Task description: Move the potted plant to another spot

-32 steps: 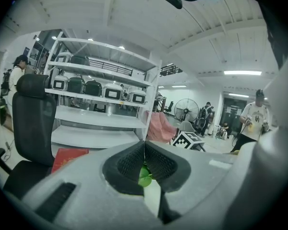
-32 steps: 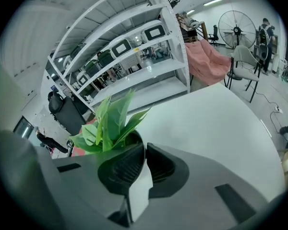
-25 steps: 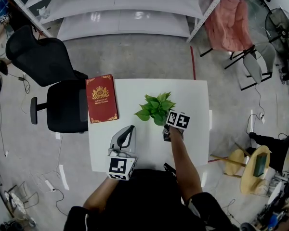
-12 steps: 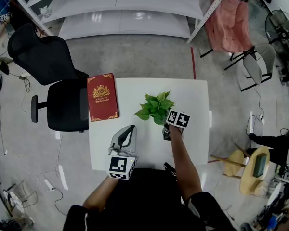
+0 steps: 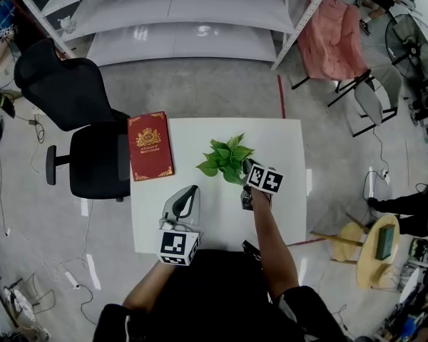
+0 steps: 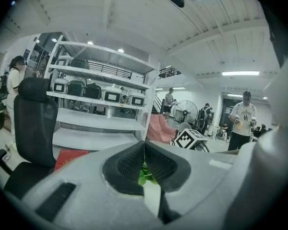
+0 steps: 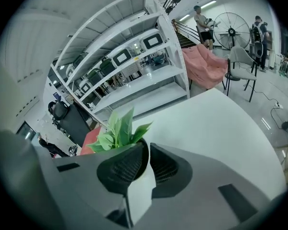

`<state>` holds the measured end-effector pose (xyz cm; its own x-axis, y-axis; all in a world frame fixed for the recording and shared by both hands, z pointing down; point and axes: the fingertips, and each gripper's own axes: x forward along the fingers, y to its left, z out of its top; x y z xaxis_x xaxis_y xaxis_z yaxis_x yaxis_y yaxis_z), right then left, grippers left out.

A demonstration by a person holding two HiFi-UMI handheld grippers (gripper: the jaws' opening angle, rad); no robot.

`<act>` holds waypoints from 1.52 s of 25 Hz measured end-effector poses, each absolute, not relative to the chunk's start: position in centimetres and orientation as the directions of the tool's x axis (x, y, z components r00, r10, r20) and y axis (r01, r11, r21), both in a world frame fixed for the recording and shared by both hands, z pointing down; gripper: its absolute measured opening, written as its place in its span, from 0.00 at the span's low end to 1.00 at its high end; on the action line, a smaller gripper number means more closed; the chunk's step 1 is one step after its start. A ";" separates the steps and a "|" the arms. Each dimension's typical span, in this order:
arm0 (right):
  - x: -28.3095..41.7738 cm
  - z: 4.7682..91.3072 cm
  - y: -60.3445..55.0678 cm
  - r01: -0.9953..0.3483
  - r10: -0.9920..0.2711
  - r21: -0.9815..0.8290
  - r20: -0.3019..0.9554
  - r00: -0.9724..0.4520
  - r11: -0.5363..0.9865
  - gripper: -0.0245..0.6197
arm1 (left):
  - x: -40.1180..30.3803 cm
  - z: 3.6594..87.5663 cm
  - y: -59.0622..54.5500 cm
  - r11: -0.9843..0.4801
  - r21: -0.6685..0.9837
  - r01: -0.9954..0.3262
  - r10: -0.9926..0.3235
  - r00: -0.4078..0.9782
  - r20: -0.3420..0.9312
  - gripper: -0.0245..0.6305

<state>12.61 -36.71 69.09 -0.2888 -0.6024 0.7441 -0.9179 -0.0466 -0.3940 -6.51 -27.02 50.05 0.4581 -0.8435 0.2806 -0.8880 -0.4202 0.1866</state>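
The potted plant (image 5: 225, 159), green leaves in a small white pot, stands near the middle of the white table (image 5: 279, 142). My right gripper (image 5: 245, 177) reaches it from the near right. In the right gripper view the leaves (image 7: 119, 131) rise just left of the jaws, and the right gripper (image 7: 146, 150) is shut on the pot's dark rim, with the white pot wall showing below the pads. My left gripper (image 5: 193, 190) hovers over the table's near left, apart from the plant. The left gripper (image 6: 144, 145) is shut with nothing held; green leaves show beyond it.
A red book (image 5: 150, 146) lies at the table's left edge. A black office chair (image 5: 85, 137) stands beside that edge. White shelving (image 5: 178, 20) runs along the far side. A pink folding chair (image 5: 335, 38) and other chairs stand at the right.
Both grippers and the plant keep nearly the same places; only the head view has shifted slightly.
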 end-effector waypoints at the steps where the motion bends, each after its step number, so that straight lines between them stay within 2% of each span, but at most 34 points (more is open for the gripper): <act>1: 12.7 68.5 -36.5 -0.918 -0.612 -0.394 0.736 -0.289 -0.041 0.08 | -6.4 49.8 -26.8 -0.422 0.185 -0.887 -0.844 0.460 0.277 0.06; 18: 12.3 55.4 -29.1 -0.944 -0.820 -0.288 0.492 -0.293 0.164 0.06 | -4.1 46.3 -22.6 -0.453 0.165 -0.876 -0.851 0.480 0.210 0.06; 26: 11.0 50.5 -23.8 -0.940 -0.870 -0.227 0.370 -0.326 0.255 0.06 | -3.3 44.9 -21.1 -0.456 0.164 -0.875 -0.857 0.482 0.183 0.06; 38: 9.2 50.2 -19.3 -0.919 -0.852 -0.233 0.354 -0.385 0.318 0.06 | -2.4 45.2 -20.1 -0.463 0.160 -0.872 -0.853 0.488 0.188 0.06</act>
